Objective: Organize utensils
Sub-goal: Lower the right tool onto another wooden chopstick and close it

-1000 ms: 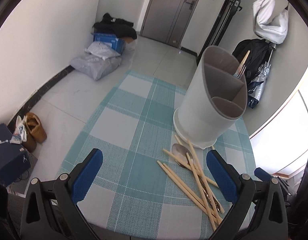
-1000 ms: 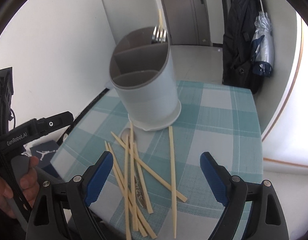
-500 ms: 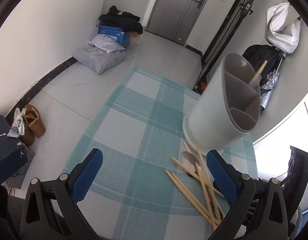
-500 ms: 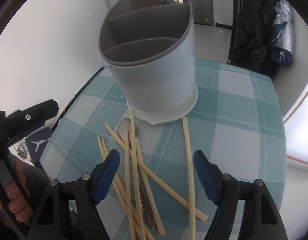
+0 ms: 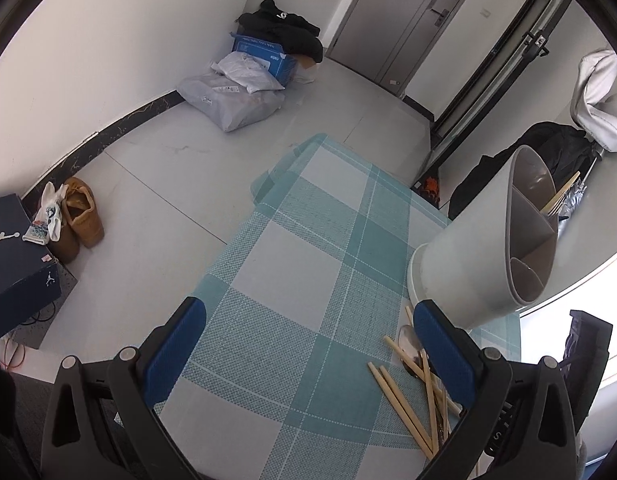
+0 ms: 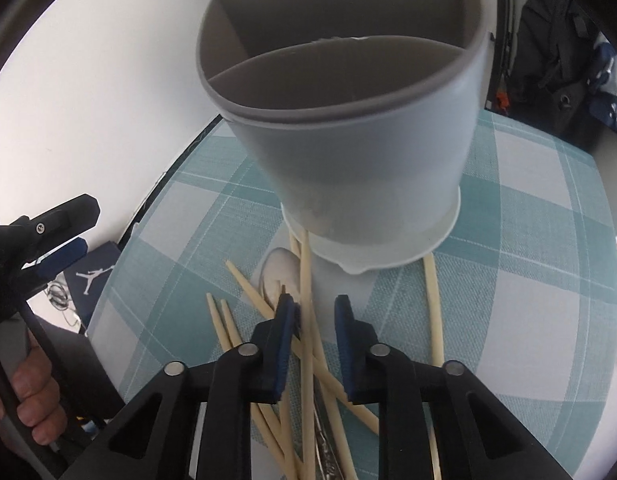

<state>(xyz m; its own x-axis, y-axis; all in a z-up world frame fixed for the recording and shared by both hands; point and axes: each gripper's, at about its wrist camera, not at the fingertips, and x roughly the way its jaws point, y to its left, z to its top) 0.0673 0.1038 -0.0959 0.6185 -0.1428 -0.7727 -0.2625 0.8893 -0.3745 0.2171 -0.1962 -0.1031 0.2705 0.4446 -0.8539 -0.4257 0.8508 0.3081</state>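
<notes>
The right gripper point(image 6: 315, 312), narrowed astride one chopstick point(image 6: 306, 280) of the heap beside the utensil holder point(image 6: 348, 152), may snag crossing sticks or the spoon point(image 6: 278, 276); the left gripper point(image 5: 308, 344) hangs wide, empty.

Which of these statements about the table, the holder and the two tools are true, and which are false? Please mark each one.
1. The utensil holder stands upright on the checked tablecloth. True.
2. The right tool is closed on a spoon. False: its fingers stand apart around a chopstick and grip nothing yet.
3. A spoon lies among the chopsticks, near the holder's base. True.
4. The left tool holds a chopstick. False: it is wide open and holds nothing.
5. One chopstick lies apart, to the right of the pile. True.
6. The holder has one undivided compartment. False: dividers split it into three.
</notes>
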